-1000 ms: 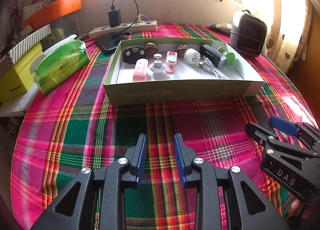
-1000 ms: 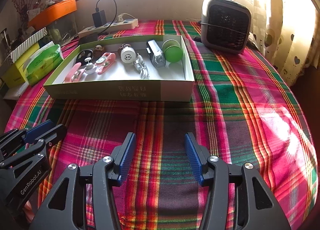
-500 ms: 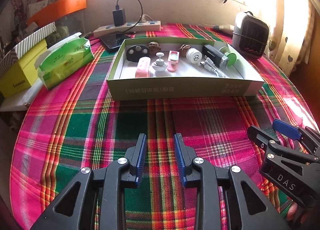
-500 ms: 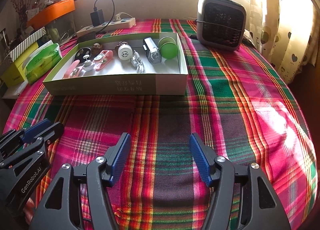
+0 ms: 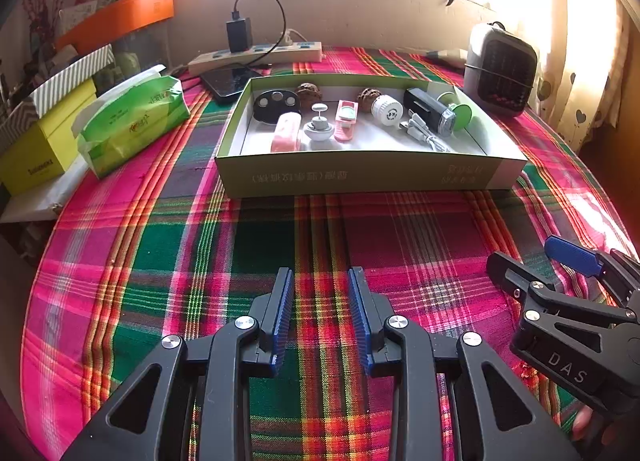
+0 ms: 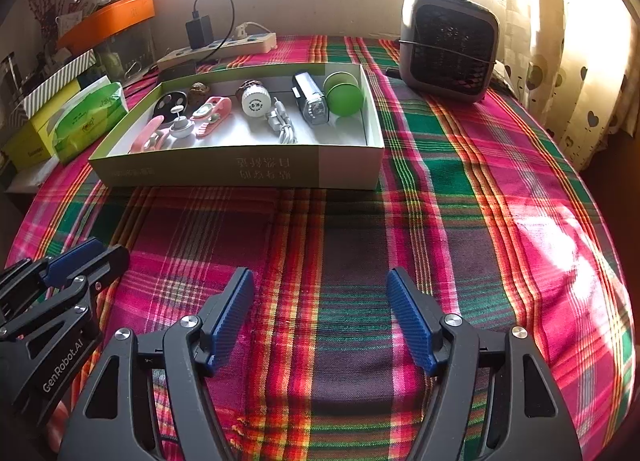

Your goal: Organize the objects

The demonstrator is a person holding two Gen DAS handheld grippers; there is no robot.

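Observation:
A shallow green cardboard box (image 5: 360,175) (image 6: 240,171) stands on the plaid tablecloth. Inside lie several small items: a black palette (image 5: 276,103), a pink case (image 5: 286,132), a white plug adapter (image 5: 387,111), a coiled white cable (image 5: 426,133), a black and silver device (image 6: 310,99) and a green ball (image 6: 343,95). My left gripper (image 5: 320,293) hovers over the cloth in front of the box, open by a narrow gap, nothing between its fingers. My right gripper (image 6: 320,293) is beside it, its jaws opening wide, empty.
A grey fan heater (image 6: 450,47) stands back right. A power strip (image 5: 256,55) with a charger and a dark phone (image 5: 230,81) lie behind the box. A green tissue pack (image 5: 132,123) and a yellow box (image 5: 40,149) sit at the left.
The right gripper's jaws have spread much wider. The box looks a little farther off in both views. The left gripper's gap is about the same.

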